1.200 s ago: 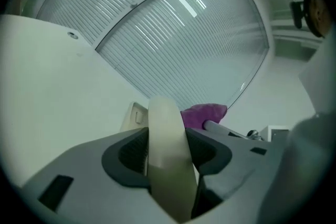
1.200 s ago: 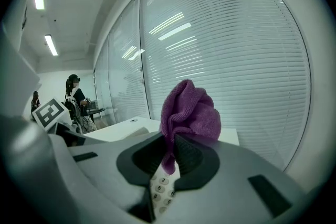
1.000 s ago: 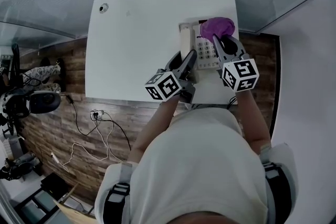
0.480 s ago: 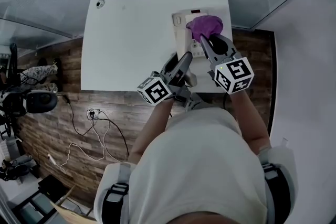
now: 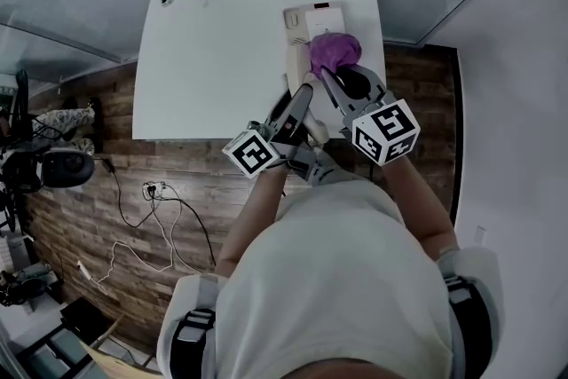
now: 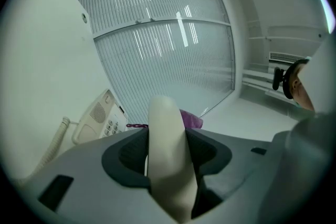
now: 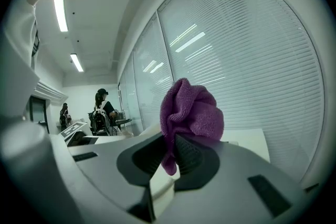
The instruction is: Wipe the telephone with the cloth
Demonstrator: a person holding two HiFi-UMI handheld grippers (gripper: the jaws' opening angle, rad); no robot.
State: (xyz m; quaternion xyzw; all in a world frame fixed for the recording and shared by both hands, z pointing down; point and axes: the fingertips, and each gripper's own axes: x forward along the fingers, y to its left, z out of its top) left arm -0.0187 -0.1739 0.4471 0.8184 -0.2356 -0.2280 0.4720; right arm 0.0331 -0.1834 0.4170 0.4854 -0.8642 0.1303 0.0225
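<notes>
Telephone base (image 5: 318, 18) (image 6: 97, 118) flat on white table (image 5: 222, 40), near its far right corner, cradle empty. Handset (image 5: 294, 59) (image 6: 167, 155) up off the base, clamped across its middle between jaws of left gripper (image 5: 306, 90) (image 6: 167, 136); coiled cord (image 6: 55, 139) trailing beside the base. Purple cloth (image 5: 334, 51) (image 7: 191, 113) bunched just right of handset, over the base's near end, pinched tight in jaws of right gripper (image 5: 335, 77) (image 7: 170, 157), a tuft hanging down between them. Grippers side by side at the table's near edge. Ribbed glass wall (image 6: 168, 50) beyond; wood floor (image 5: 89, 182) and cables (image 5: 169, 217) below.
</notes>
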